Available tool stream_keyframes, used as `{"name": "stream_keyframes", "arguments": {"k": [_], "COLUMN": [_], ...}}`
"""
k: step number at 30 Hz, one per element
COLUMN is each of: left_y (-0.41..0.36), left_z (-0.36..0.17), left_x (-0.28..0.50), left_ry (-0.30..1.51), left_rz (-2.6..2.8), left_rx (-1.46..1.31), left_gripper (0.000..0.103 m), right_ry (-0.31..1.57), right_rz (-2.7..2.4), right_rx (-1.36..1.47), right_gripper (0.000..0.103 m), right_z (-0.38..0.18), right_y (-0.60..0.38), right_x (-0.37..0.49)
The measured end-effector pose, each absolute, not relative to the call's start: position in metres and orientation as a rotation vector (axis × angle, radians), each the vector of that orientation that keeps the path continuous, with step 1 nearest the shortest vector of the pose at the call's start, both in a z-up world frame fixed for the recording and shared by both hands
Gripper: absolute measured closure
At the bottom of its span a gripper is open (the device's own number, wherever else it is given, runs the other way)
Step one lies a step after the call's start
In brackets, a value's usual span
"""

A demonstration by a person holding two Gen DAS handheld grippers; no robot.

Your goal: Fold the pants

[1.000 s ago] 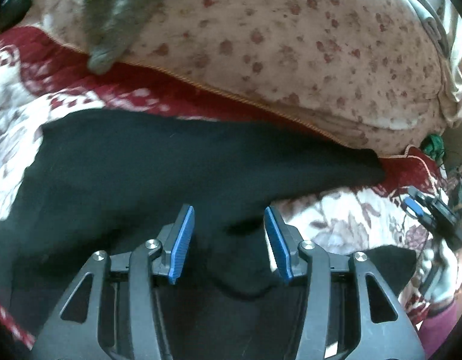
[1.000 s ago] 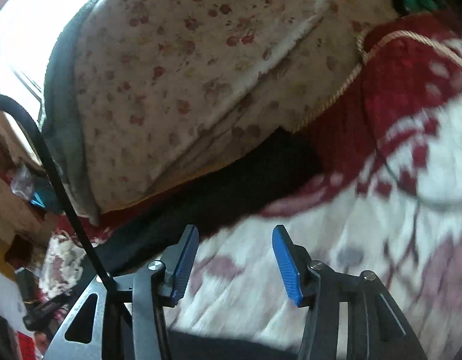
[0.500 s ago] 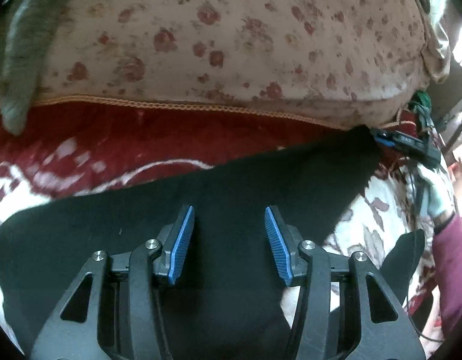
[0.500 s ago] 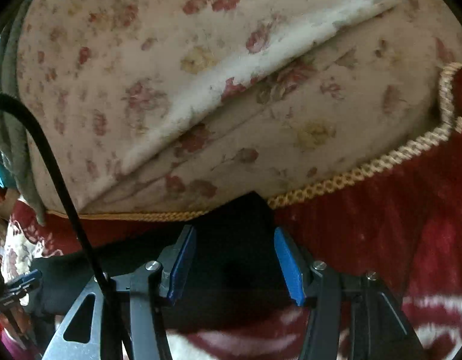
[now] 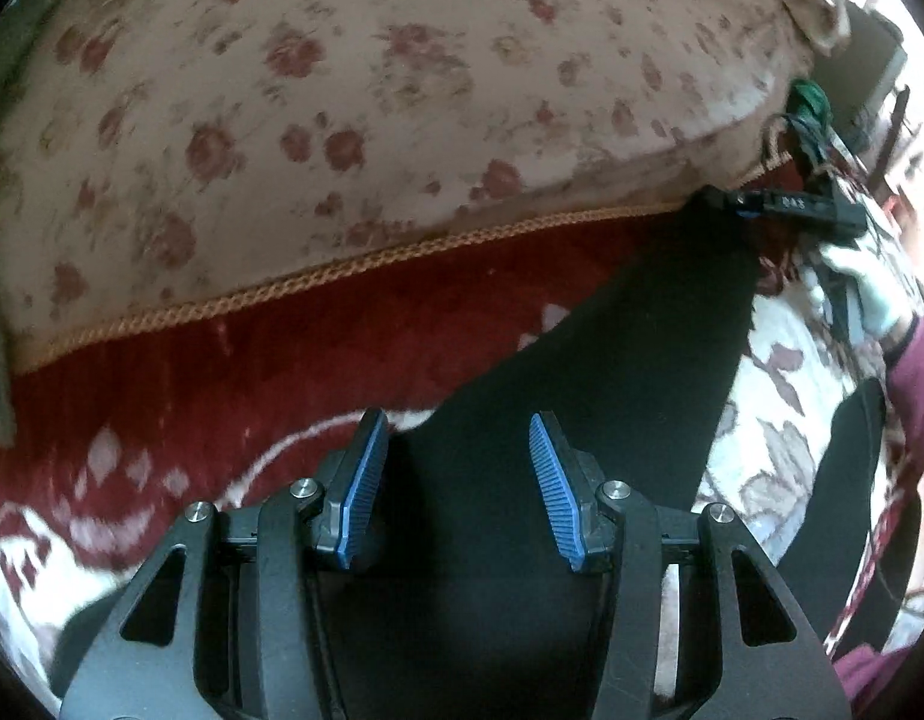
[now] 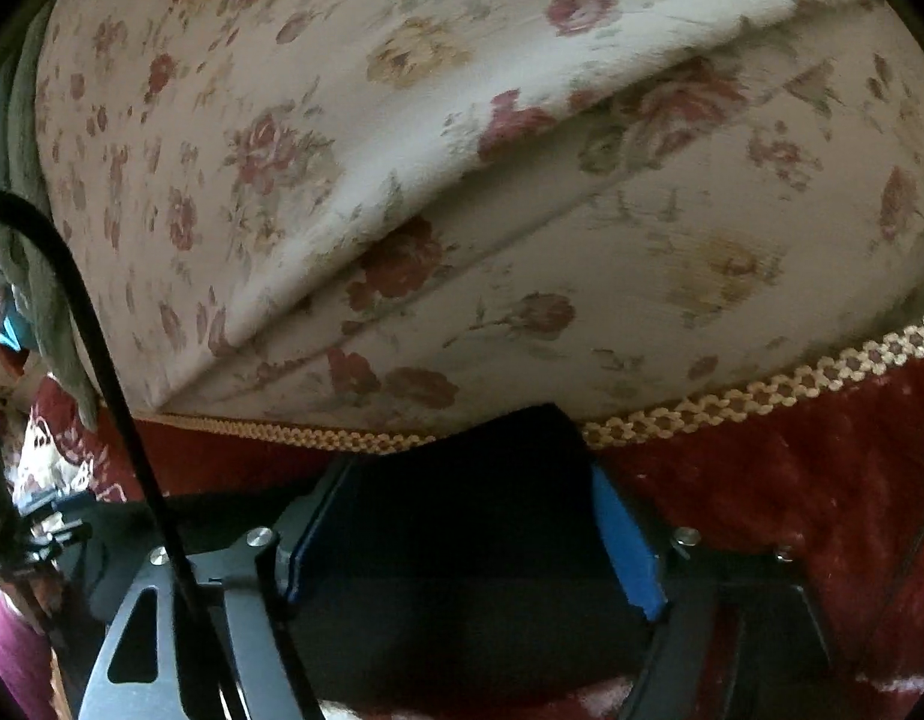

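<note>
Pants [image 5: 654,360] now nearer; floral cushion [image 6: 462,180] ahead

Right gripper [image 6: 474,534] reached pants [image 6: 492,480] corner.

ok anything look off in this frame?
Nothing damaged or spilled. The black fabric pants run askew, diagonally across the red patterned blanket, one end against the floral cushion. The right hand-held gripper has that end between its jaws.

Floral cushion [image 5: 354,120] with gold braid trim [image 5: 342,267], red patterned rug [image 5: 234,372]
</note>
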State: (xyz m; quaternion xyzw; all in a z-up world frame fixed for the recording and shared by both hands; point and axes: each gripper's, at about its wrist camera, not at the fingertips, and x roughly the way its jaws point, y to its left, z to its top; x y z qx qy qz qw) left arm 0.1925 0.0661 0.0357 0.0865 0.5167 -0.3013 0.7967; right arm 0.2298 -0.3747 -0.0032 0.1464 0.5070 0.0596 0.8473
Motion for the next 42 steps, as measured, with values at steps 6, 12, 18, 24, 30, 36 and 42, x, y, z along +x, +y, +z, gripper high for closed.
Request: {"name": "stream_keyframes", "arguments": {"k": [6, 12, 18, 24, 30, 36, 42], "left_y": [0.045, 0.032, 0.031, 0.042, 0.041, 0.043, 0.049], "left_z": [0.015, 0.011, 0.031, 0.076, 0.109, 0.109, 0.083], "left_x": [0.202, 0.191, 0.167, 0.129, 0.049, -0.027, -0.079], "left_ry": [1.176, 1.120, 1.017, 0.927, 0.839, 0.814, 0.860], "left_rz": [-0.667, -0.672, -0.607, -0.581, -0.604, -0.617, -0.595], "left_rx": [0.337, 0.417, 0.452, 0.366, 0.357, 0.345, 0.266], "left_gripper": [0.054, 0.089, 0.098, 0.098, 0.098, 0.099, 0.099], "right_ry": [1.051, 0.992, 0.828, 0.749, 0.690, 0.717, 0.713], "right_rz": [0.108, 0.086, 0.123, 0.136, 0.155, 0.156, 0.133], "right_rx": [0.230, 0.187, 0.265, 0.302, 0.340, 0.331, 0.381], "right_gripper": [0.053, 0.094, 0.096, 0.096, 0.096, 0.096, 0.096], "right_z": [-0.005, 0.005, 0.045, 0.079, 0.106, 0.100, 0.085], "right_y": [-0.358, -0.354, -0.358, -0.367, -0.371, -0.370, -0.373], "right_x": [0.231, 0.212, 0.176, 0.138, 0.080, 0.009, -0.072]}}
